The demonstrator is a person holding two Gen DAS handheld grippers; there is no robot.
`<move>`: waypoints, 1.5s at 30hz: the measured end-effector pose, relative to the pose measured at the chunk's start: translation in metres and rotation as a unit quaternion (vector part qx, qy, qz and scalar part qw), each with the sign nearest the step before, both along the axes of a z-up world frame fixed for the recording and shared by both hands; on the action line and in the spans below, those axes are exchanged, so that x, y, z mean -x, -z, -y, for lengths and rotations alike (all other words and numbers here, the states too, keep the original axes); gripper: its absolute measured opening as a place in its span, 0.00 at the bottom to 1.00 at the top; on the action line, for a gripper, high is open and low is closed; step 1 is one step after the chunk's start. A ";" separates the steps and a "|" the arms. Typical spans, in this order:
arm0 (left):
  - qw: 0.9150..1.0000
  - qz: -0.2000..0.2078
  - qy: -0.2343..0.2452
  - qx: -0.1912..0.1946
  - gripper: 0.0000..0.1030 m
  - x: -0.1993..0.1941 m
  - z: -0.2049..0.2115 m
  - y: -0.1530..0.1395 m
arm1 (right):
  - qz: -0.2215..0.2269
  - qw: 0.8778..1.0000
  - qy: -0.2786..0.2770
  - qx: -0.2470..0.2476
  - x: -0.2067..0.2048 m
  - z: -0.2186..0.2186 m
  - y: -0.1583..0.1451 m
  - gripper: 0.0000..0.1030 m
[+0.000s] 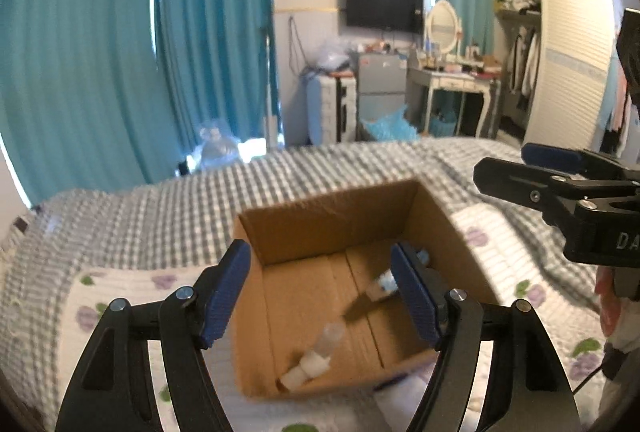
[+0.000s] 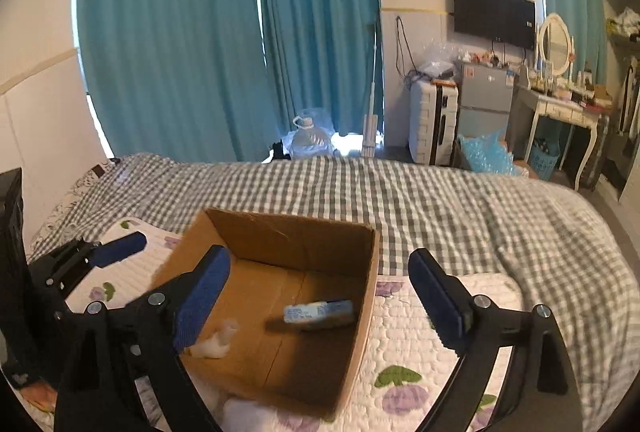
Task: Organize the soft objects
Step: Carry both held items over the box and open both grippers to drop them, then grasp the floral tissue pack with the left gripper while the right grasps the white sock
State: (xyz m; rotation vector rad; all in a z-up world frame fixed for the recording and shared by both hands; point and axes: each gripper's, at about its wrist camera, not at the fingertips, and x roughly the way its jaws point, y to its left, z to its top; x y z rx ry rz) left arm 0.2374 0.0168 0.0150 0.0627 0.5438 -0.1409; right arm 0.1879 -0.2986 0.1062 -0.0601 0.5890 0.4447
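An open cardboard box (image 1: pixel 444 216) (image 2: pixel 276 232) sits on a white flowered quilt on the bed. Inside lie a small white and clear bottle (image 1: pixel 316 356) (image 2: pixel 216 342) and a blurred blue-and-white pack (image 2: pixel 320 312) (image 1: pixel 386 282). My left gripper (image 1: pixel 320 292) is open and empty, hovering above the box. My right gripper (image 2: pixel 318 298) is open and empty, also above the box, and shows at the right edge of the left wrist view (image 1: pixel 540 168). The left gripper's fingers (image 2: pixel 120 248) show at the left of the right wrist view.
The box rests on a white quilt with purple flowers (image 2: pixel 420 332) over a grey checked bedspread (image 2: pixel 440 200). Teal curtains (image 2: pixel 180 32), a water jug (image 2: pixel 308 140), a suitcase (image 2: pixel 432 120) and a dressing table (image 2: pixel 560 108) stand beyond the bed.
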 end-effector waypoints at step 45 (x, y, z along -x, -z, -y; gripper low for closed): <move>0.989 -0.137 -0.017 -0.046 0.72 0.126 0.007 0.142 | -0.186 0.970 -0.112 0.111 0.112 -0.036 0.187 0.69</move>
